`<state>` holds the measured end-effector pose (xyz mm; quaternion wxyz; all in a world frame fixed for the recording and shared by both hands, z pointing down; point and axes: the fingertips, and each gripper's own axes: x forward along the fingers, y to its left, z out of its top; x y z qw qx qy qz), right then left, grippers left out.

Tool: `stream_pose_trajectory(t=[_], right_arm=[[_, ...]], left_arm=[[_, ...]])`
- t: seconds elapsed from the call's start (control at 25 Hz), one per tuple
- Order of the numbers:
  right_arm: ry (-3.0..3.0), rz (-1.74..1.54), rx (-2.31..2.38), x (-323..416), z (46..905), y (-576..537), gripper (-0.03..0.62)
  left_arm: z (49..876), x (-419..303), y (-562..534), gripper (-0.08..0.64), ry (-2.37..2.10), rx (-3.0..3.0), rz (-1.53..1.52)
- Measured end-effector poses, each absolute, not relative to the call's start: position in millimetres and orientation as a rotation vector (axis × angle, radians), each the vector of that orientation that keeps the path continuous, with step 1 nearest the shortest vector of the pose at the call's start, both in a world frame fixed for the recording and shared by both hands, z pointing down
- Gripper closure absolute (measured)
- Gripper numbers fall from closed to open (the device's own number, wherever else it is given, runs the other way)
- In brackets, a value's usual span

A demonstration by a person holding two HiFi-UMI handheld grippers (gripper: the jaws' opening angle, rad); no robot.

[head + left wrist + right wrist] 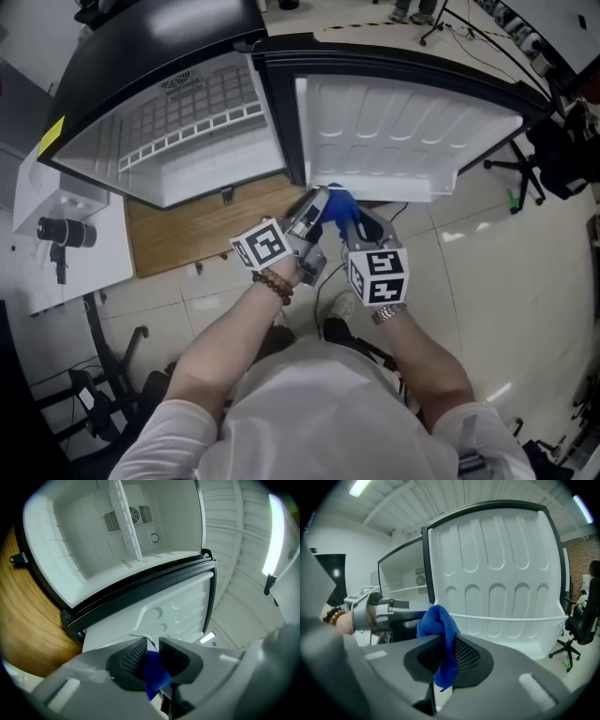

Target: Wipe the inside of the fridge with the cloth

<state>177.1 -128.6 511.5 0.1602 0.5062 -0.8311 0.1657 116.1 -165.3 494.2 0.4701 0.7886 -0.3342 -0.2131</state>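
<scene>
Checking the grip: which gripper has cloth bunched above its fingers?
The right gripper: blue cloth bulges above its fingers; in the left gripper it sits low between them.

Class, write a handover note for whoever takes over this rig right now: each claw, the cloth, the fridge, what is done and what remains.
The left claw is shut on the blue cloth. The right claw is shut on the same cloth. Both are outside the open fridge, close to its door. Done: door open, cloth in grip. Left: take the cloth in and wipe the inside; it is not yet inside.
</scene>
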Motion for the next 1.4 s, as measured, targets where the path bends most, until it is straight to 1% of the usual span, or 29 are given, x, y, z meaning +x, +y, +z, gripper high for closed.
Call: stream_pose_trajectory(t=[0.12, 0.2, 0.32, 0.36, 0.4, 0.68, 1.2, 1.4], right_arm=[[-2.407, 0.442, 1.458, 181.3, 483.2, -121.0, 0.558], [-2.450, 0.399, 1.467, 180.9, 457.6, -116.9, 0.558], [-2.498, 0.349, 1.475, 174.9, 433.8, -121.8, 0.558], [-2.500, 0.348, 1.478, 172.5, 433.1, -126.1, 0.558], [-2.496, 0.351, 1.481, 170.3, 434.8, -130.7, 0.558], [-2.400, 0.366, 1.504, 168.9, 458.0, -153.2, 0.558], [-2.228, 0.271, 1.689, 258.9, 461.5, -155.2, 0.558], [-2.159, 0.280, 1.771, 302.6, 463.1, -156.2, 0.558]], left_arm=[[492.2, 119.7, -166.1, 0.491, -0.778, 1.920, -0.563], [493.3, 119.6, -166.3, 0.471, -0.773, 1.909, -0.564], [496.1, 117.5, -167.1, 0.488, -0.795, 1.909, -0.548], [495.8, 118.0, -167.0, 0.509, -0.787, 1.909, -0.557], [496.2, 117.8, -166.8, 0.514, -0.788, 1.909, -0.556], [497.6, 118.6, -165.3, 0.517, -0.783, 1.909, -0.547], [502.3, 107.3, -165.7, 0.522, -0.879, 1.903, -0.493], [492.5, 117.7, -164.8, 0.522, -0.795, 1.868, -0.592]])
